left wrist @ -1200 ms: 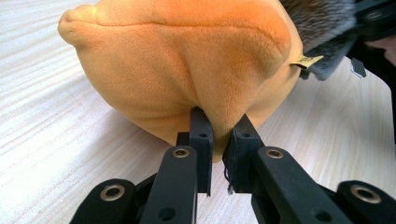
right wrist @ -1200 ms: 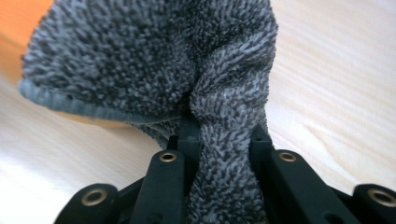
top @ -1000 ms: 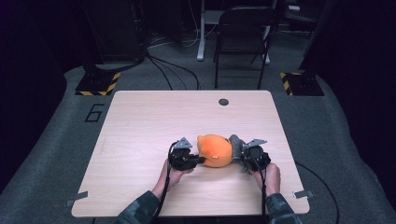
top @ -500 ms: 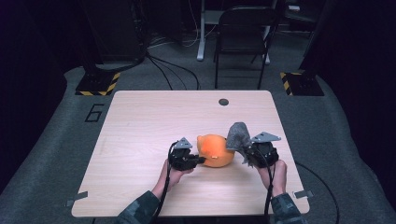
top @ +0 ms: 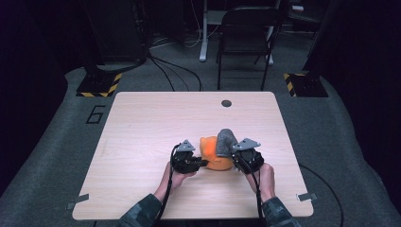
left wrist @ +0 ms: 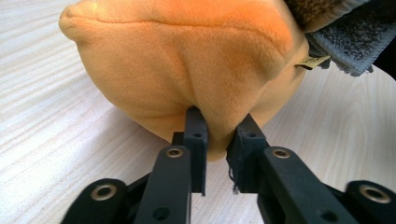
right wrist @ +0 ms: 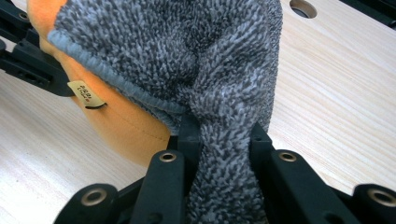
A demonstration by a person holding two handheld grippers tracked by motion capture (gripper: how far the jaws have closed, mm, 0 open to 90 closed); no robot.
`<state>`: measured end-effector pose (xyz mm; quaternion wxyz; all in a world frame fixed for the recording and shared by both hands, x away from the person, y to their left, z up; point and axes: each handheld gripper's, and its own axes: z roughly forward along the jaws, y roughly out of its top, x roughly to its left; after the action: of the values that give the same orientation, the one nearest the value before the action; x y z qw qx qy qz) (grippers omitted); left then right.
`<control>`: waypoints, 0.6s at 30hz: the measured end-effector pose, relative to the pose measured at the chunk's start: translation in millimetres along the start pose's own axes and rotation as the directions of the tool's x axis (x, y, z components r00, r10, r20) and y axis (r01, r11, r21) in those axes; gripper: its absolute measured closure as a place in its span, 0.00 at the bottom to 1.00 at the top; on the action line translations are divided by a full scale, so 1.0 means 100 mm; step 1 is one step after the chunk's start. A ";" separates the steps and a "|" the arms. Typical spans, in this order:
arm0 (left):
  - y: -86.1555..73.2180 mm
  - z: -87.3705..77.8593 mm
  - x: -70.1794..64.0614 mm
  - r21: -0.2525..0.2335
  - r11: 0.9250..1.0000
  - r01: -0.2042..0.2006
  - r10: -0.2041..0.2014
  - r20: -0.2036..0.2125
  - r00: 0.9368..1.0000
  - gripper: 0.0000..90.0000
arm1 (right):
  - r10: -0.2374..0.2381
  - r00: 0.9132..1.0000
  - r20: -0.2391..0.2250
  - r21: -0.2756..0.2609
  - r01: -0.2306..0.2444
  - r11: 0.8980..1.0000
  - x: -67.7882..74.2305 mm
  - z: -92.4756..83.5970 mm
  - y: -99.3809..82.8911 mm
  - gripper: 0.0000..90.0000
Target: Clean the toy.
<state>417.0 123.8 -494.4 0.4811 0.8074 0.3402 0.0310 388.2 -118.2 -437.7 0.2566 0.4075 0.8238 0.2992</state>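
Gripping both sides: left gripper (top: 201,163) has a fold of the orange plush (left wrist: 187,60) pinched between its fingers (left wrist: 195,135), though the jaws have just been easing open a little, fabric still between them. Right gripper (top: 230,155) fingers (right wrist: 180,140) are clamped on a bunched strip of the grey towel (right wrist: 187,60), which rises from between the fingers and drapes over the plush top. Plush sits on the counter (top: 156,123) directly ahead of the left fingertips, just left of the right fingers in the right gripper view. Small tan sewn-in label (right wrist: 85,94) hangs off the plush seam, under the towel's hem, left of the right fingers; print on it too small to read. Painted "6" (top: 96,114) on the floor beyond the counter's left edge.
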 end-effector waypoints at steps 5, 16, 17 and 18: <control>0.00 -0.01 -0.01 0.003 0.999 -0.035 0.035 -0.020 0.999 0.71 | 0.009 1.000 -0.002 0.002 -0.009 1.000 -0.02 0.02 0.00 0.83; -0.05 -0.03 -0.08 0.024 0.980 -0.197 0.198 -0.166 0.966 0.30 | 0.011 1.000 -0.012 0.006 -0.011 1.000 -0.04 0.06 0.02 0.83; -0.06 -0.02 -0.08 0.029 0.977 -0.212 0.214 -0.170 0.962 0.28 | 0.013 1.000 -0.016 0.006 -0.013 1.000 -0.05 0.06 0.02 0.83; -0.07 0.00 -0.08 0.034 0.975 -0.220 0.223 -0.177 0.959 0.26 | 0.015 1.000 -0.018 0.009 -0.015 1.000 -0.05 0.06 0.02 0.83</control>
<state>407.5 121.1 -498.1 0.4364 0.8376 0.2898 0.1550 396.1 -119.9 -438.9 0.2451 0.4121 0.8242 0.3012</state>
